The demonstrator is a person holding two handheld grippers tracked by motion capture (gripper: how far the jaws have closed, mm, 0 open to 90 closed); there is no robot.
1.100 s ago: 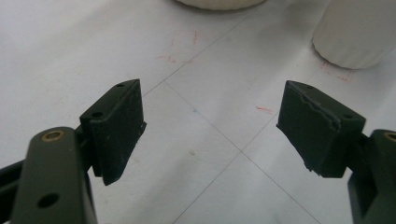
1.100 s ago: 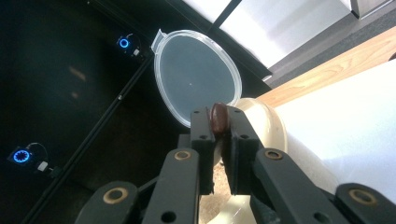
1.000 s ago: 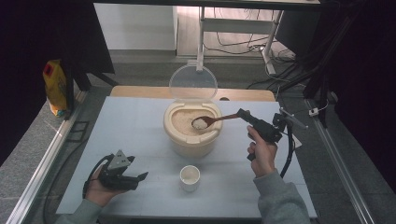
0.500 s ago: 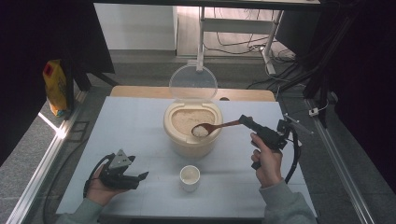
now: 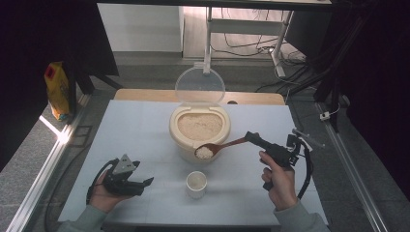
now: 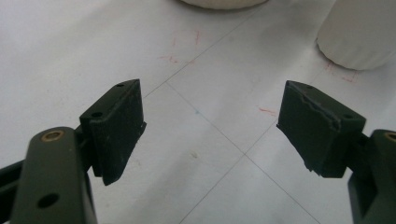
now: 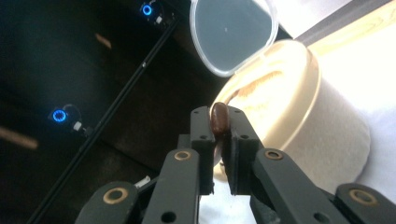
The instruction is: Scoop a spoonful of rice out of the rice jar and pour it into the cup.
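A cream rice container [image 5: 199,129] with its clear lid [image 5: 199,86] flipped up stands mid-table, full of rice. My right gripper [image 5: 249,137] is shut on the handle of a brown wooden spoon [image 5: 220,146]. The spoon's bowl carries a heap of rice in front of the container, above the table. In the right gripper view the spoon handle's end [image 7: 219,119] sticks up between the jaws, with the container [image 7: 299,121] behind. A small white cup [image 5: 196,184] stands near the front edge. My left gripper [image 5: 143,183] rests open on the table left of the cup; its jaws frame bare table [image 6: 210,126].
A yellow bag [image 5: 57,90] stands off the table at far left. A wooden board edge [image 5: 145,95] runs along the table's back. The white cup's side [image 6: 357,35] shows in the left gripper view's upper right corner. Metal rails [image 5: 34,188] flank the table.
My right gripper drew the spoon out of the container toward the front, carrying rice. The spoon bowl went from over the rice to in front of the container. My left gripper stayed still.
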